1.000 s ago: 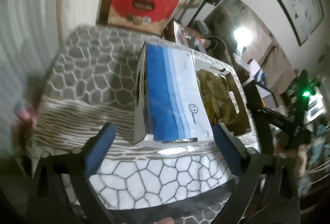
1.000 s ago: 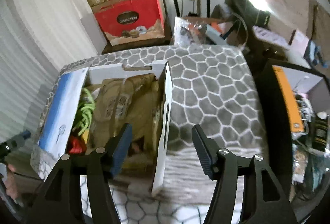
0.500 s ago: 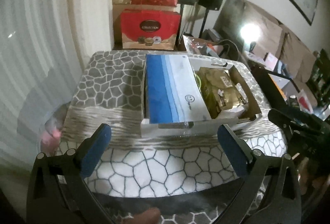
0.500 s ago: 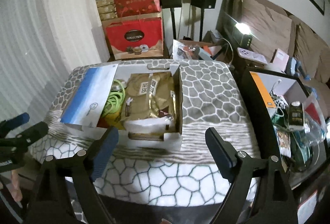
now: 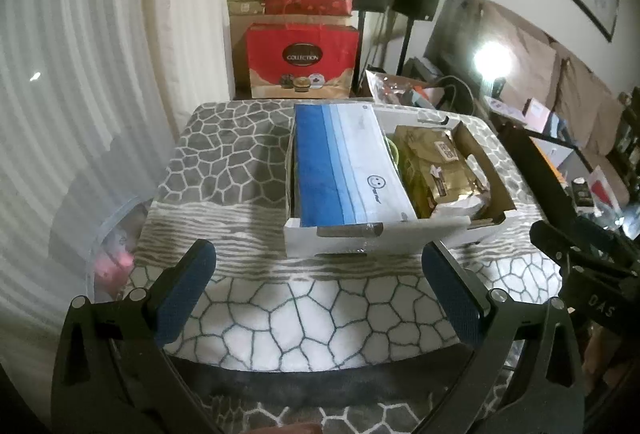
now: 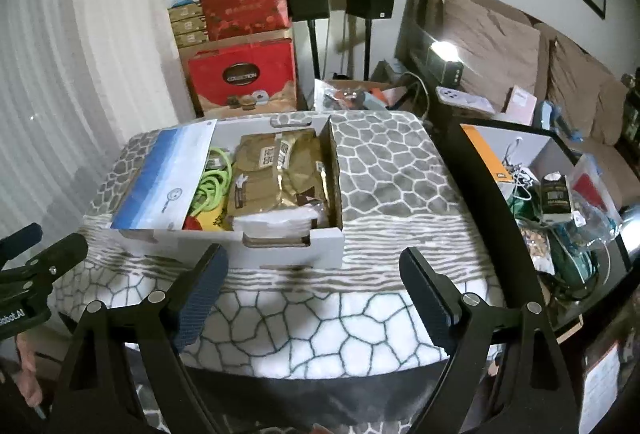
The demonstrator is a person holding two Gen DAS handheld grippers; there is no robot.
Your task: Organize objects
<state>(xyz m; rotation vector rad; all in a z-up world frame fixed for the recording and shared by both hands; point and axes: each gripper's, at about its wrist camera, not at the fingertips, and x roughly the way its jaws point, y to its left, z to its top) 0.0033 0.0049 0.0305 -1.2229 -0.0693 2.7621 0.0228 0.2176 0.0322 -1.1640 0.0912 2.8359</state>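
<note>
Both grippers gape empty — only the right view shows green cord inside box.

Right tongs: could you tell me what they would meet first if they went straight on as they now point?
Probably the patterned grey-and-white tablecloth, just right of the open white cardboard box; the open right tongs hold nothing, though depth is uncertain.

Matt cardboard box — glossy gold foil packets — soft fleecy blanket.
</note>
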